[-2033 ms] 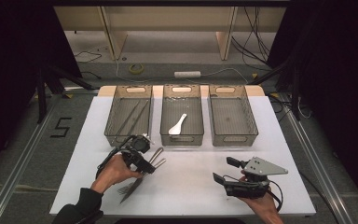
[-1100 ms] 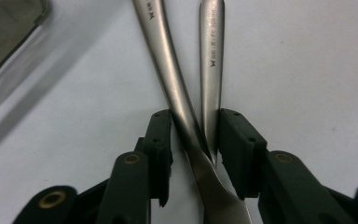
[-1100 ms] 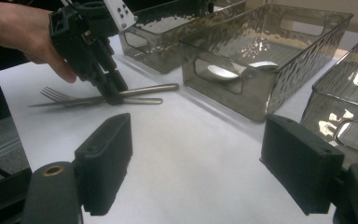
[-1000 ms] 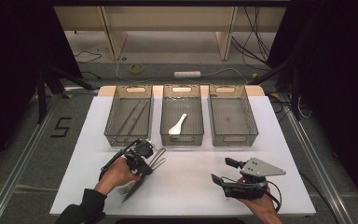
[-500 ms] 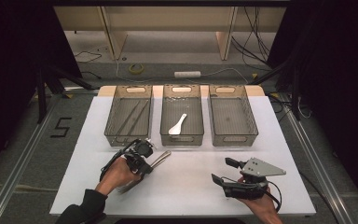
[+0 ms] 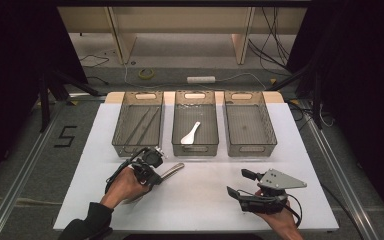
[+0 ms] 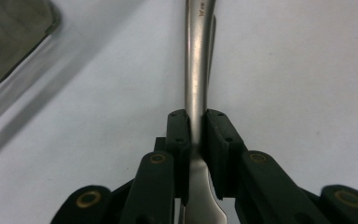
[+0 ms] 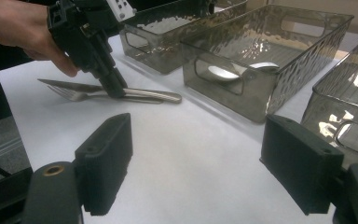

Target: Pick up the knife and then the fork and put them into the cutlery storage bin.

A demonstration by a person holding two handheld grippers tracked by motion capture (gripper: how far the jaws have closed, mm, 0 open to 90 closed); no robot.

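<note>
A steel table knife (image 7: 196, 70) lies on the white table (image 6: 205, 200), and my left gripper (image 7: 196, 126) is shut on its handle just above the blade. Its handle (image 6: 173, 170) points toward the middle bin. A fork (image 8: 74, 94) lies right beside the knife (image 8: 144, 95), partly under it. From the right gripper view, the left gripper (image 8: 114, 86) pinches down onto the knife. My right gripper (image 6: 237, 182) rests at the table's near right, open and holding nothing, with its jaws (image 8: 209, 158) wide apart.
Three smoky plastic bins stand in a row at the back. The left bin (image 6: 125, 142) holds dark thin sticks, the middle bin (image 6: 180, 147) holds a white spoon (image 6: 190, 134), and the right bin (image 6: 232, 142) looks bare. The table's edges are close on all sides.
The left hand has shifted slightly toward me and settled on the cutlery, and the knife handle now sticks out to the right of the gripper. The right gripper has stayed put.
</note>
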